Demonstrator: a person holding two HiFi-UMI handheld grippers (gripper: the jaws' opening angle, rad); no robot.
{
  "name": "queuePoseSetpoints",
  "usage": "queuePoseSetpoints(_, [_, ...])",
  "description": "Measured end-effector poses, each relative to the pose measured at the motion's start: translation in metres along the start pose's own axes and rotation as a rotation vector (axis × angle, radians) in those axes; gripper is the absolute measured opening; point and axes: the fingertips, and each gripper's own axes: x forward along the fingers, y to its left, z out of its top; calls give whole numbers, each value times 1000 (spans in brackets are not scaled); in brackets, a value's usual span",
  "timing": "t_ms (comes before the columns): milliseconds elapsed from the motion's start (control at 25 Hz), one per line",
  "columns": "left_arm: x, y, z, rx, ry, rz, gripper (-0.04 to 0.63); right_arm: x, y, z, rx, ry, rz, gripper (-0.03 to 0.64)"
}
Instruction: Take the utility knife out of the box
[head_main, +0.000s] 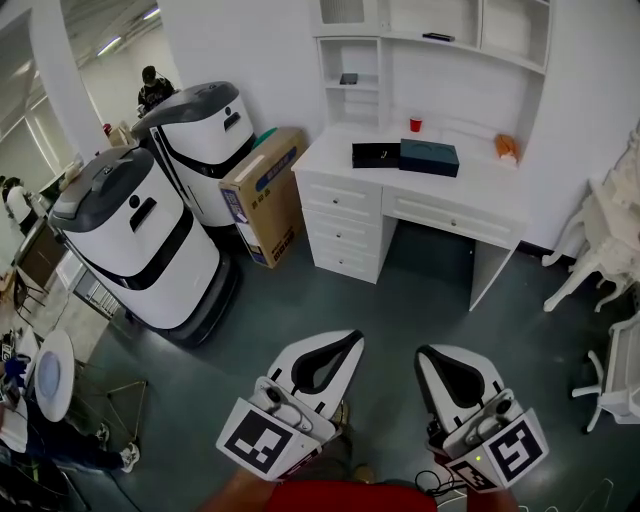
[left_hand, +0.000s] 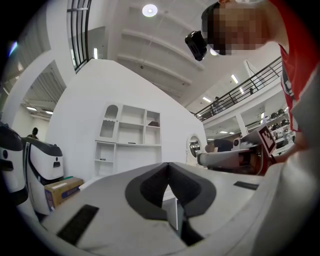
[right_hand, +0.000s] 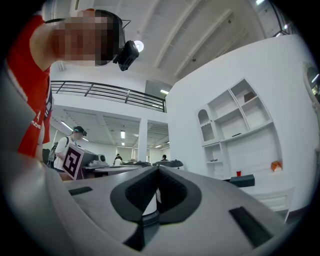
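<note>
On a white desk (head_main: 480, 190) at the far side of the room lie two dark boxes side by side: a black one (head_main: 375, 155) and a dark teal one (head_main: 430, 157). The teal box (right_hand: 243, 180) also shows small in the right gripper view. No utility knife is visible. My left gripper (head_main: 350, 338) (left_hand: 167, 164) and right gripper (head_main: 425, 355) (right_hand: 158, 167) are held side by side low in the head view, far short of the desk and pointing toward it. Both have their jaws shut with nothing between them.
A red cup (head_main: 415, 124) and an orange object (head_main: 507, 147) stand on the desk below a shelf unit (head_main: 430, 30). Two white-and-grey service robots (head_main: 135, 235) (head_main: 205, 140) and a cardboard box (head_main: 265, 195) stand to the left. White chairs (head_main: 600, 250) are at the right.
</note>
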Motion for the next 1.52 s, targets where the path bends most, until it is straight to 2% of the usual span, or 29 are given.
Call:
queuePoseSetpoints(80, [12,17,-4,7,-18,2,6,15,-13,-5,-5,0,-4,9])
queuePoseSetpoints(360, [67,95,-16,22,17,-14,6,91,-68,-13,0,-1,-29,9])
queuePoseSetpoints(600, [117,175,-19,9,19,-40,6,168,-113,-12,-11,-9,-60,9])
queuePoseSetpoints(800, [151,225,-25,2,22,-63,6,215,-146,-18,-24,3,-94,9])
queuePoseSetpoints(1200, [216,285,-39,-17,27,-81,6,272,-214,-30,-38,19,-118,9])
queuePoseSetpoints(1520, [300,324,-49,-8,37,-52,6,313,-299,-35,-42,7,-91,9])
